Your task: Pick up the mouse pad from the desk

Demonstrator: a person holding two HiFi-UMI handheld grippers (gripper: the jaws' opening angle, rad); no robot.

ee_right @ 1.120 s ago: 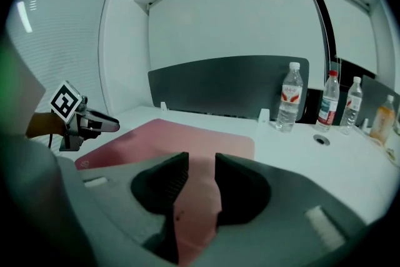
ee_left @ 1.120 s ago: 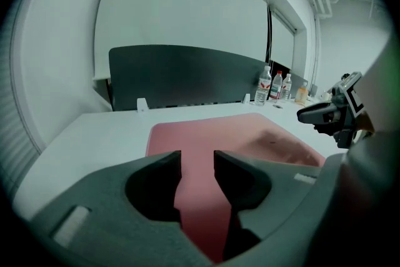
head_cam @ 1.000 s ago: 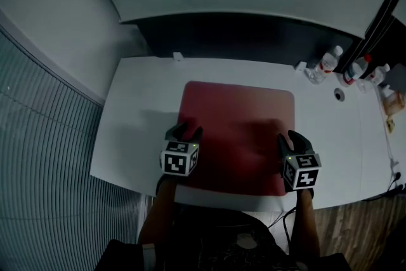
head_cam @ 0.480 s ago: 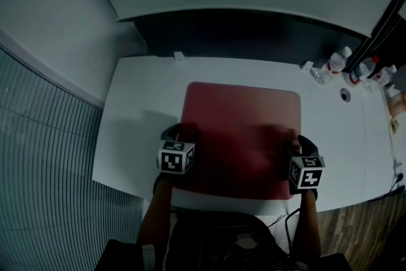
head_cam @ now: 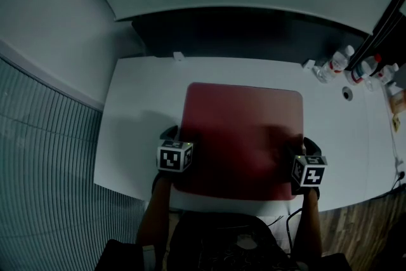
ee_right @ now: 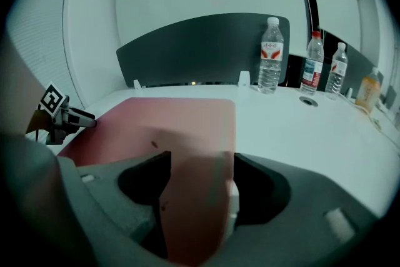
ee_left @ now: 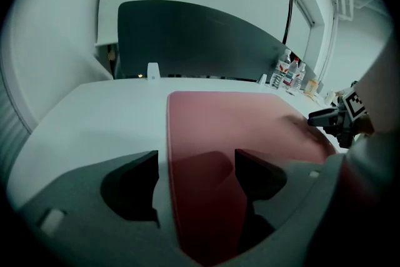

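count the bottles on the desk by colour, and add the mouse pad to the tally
clear bottles: 3
orange bottle: 1
mouse pad, red: 1
total: 5

All views are dimly lit and tinted a cool grey-green; soft shadows are cast on the mouse pad (head_cam: 244, 130) and the desk (head_cam: 136, 98); straight edges are bowed by fisheye distortion; corners of both gripper views are vignetted black; the nearest foreground is blurred.
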